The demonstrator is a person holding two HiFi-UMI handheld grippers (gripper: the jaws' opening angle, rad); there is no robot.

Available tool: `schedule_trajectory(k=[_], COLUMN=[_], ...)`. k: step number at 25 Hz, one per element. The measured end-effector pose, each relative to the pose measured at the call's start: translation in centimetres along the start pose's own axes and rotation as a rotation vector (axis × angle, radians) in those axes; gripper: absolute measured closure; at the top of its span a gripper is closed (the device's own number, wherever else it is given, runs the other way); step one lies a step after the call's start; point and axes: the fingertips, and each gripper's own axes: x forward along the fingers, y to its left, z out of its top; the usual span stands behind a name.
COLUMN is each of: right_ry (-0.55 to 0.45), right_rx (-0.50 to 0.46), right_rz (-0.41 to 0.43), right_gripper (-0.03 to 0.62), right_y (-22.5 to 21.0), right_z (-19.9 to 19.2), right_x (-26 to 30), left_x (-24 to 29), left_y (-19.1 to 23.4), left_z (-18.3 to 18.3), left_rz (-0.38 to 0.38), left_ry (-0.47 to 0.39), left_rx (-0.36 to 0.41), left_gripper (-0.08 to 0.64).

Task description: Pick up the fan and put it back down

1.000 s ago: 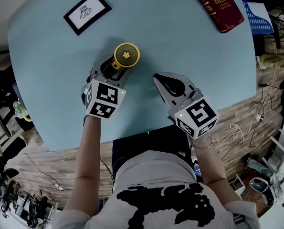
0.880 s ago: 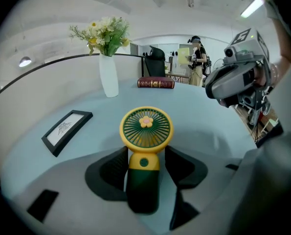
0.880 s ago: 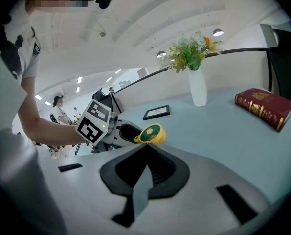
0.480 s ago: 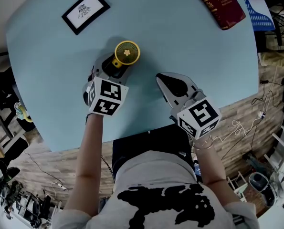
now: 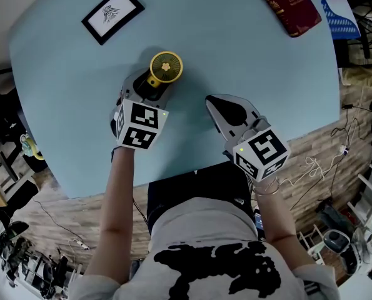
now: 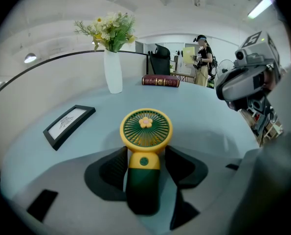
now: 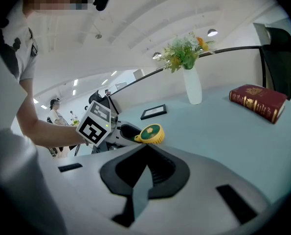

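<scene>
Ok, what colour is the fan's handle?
Dark green handle; clearest in the left gripper view.

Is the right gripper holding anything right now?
No: the right gripper has its jaws meeting at the tips with nothing between them.

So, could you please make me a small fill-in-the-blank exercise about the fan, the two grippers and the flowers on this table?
1. Between the tongs of the left gripper is the dark green ___ of the fan.
2. The round head of the fan is ___.
3. The flowers stand in a white ___.
4. The tongs of the right gripper hold ___.
Missing words: handle; yellow; vase; nothing.
</scene>
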Motion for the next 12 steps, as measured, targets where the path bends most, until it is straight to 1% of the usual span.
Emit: schedule_trajectory(k=[5, 9, 12], right_ry=[-0.003, -0.009, -0.017], right_rx=[0.009, 0.001, -0.003], right_rz=[-0.006, -0.012, -0.016], right_gripper=[0.588, 0.588, 0.588], right_y=[0.13, 0.3, 0.42], right_z=[-0.2, 0.16, 0.37], right_x=[-0.11, -0.11, 0.09], left_x=[-0.01, -0.22, -0.57], left_y=[-0.08, -0.41, -0.35], left_z=[-0.06, -0.03, -0.07], left_rz=[-0.01, -0.035, -0.036], left_ry=[0.0, 0.0, 0.001], left_rx=[0.003, 0.01, 0.015], left_gripper=[0.304, 0.276, 0.265])
